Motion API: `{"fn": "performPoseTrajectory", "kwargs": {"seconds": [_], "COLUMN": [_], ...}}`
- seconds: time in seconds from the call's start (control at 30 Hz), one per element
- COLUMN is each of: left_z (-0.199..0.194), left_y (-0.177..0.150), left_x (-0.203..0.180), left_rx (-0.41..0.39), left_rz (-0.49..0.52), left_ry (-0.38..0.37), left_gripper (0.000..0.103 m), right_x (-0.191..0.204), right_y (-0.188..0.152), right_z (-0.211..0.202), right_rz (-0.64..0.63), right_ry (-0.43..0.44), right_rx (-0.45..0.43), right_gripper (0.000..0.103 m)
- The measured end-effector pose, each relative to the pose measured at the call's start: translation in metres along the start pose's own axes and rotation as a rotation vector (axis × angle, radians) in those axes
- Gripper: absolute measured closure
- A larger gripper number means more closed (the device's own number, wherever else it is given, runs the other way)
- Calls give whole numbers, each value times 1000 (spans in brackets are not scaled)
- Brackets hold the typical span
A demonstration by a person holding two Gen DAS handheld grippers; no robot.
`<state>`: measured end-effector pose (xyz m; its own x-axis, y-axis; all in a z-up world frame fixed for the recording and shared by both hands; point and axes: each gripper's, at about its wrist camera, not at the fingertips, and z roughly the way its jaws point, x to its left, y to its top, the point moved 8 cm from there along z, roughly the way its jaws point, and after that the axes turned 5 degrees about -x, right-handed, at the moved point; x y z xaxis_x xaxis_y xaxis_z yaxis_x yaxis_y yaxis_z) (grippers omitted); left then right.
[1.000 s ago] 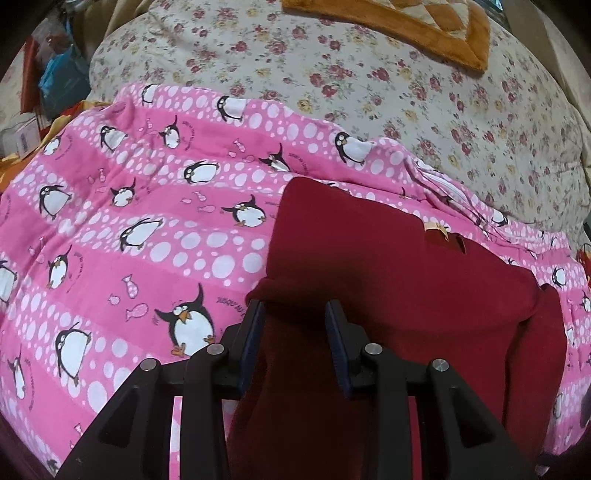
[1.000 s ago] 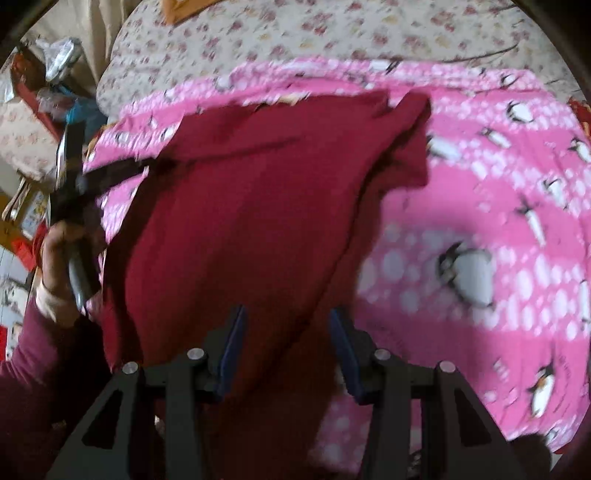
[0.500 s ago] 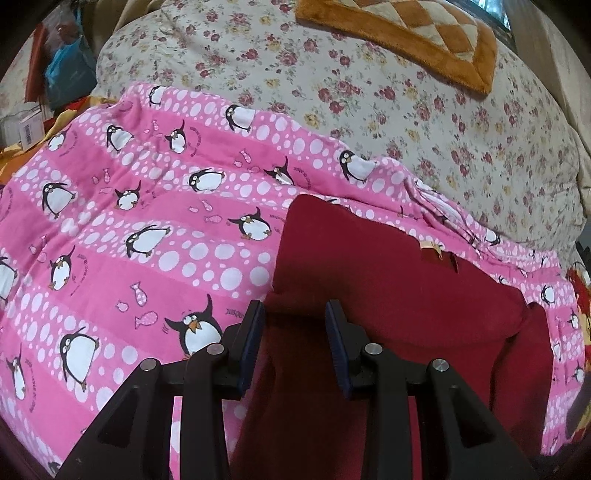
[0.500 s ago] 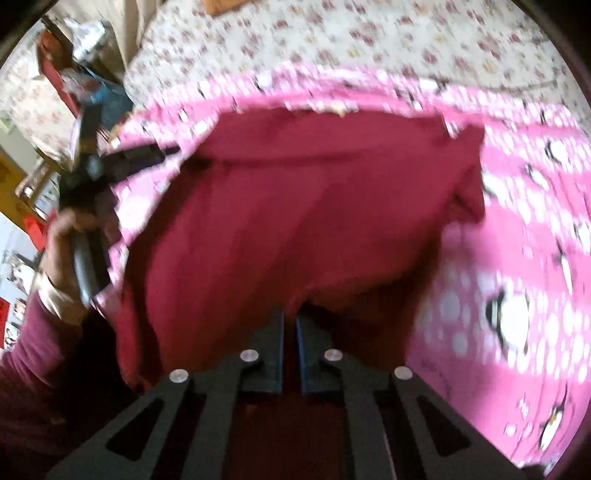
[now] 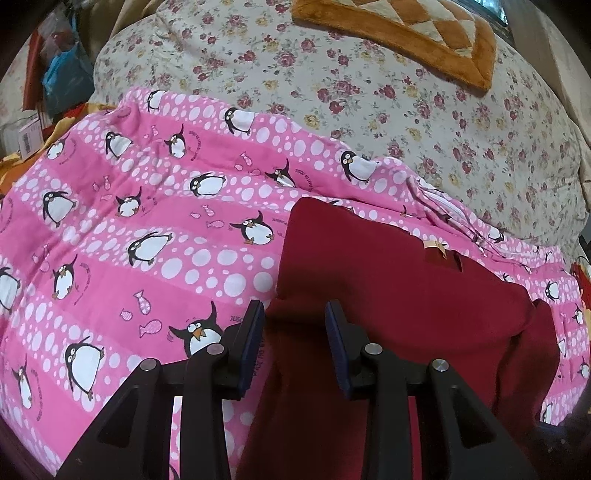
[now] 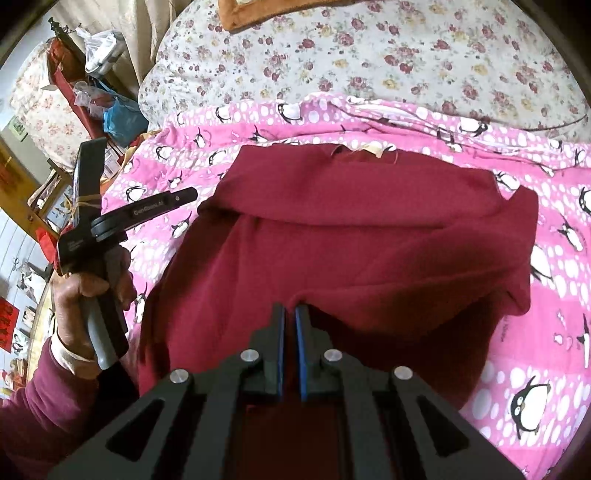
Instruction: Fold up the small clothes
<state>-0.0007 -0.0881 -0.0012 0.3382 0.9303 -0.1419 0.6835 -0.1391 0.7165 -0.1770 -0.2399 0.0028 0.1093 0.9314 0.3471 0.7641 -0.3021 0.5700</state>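
A dark red garment (image 5: 388, 295) lies partly folded on a pink penguin blanket (image 5: 147, 240); it also shows in the right wrist view (image 6: 351, 236). My left gripper (image 5: 294, 314) is open, its jaws astride the garment's near left edge. My right gripper (image 6: 290, 314) is shut on a pinch of the garment's near edge. The left gripper shows in the right wrist view (image 6: 184, 195), held in a hand at the garment's left side.
The blanket (image 6: 535, 369) lies on a floral bedspread (image 5: 369, 92). An orange quilted mat (image 5: 406, 33) lies at the bed's far side. Clutter, bags and furniture (image 6: 92, 92) stand off the bed's left side.
My right gripper closed on the garment's near edge and the view drew back, showing the folded top. My left gripper stayed open and pulled back slightly.
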Motion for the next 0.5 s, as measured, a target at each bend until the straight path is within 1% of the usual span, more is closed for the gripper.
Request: {"fn": "performPoseTrajectory", "kwargs": {"seconds": [0.23,0.5], "left_z": [0,2], "left_y": [-1,-3], "left_x": [-2,-3], "left_rx": [1,11], "left_rz": [10,19], "left_ry": [1,1], "left_gripper": [89,89], "right_x": [2,-9], "right_y": [11,17], "right_z": [9,48], "right_rz": [2,34], "right_ry": [4,-16], "right_rx": [-9,29], "right_gripper": [97,97]}}
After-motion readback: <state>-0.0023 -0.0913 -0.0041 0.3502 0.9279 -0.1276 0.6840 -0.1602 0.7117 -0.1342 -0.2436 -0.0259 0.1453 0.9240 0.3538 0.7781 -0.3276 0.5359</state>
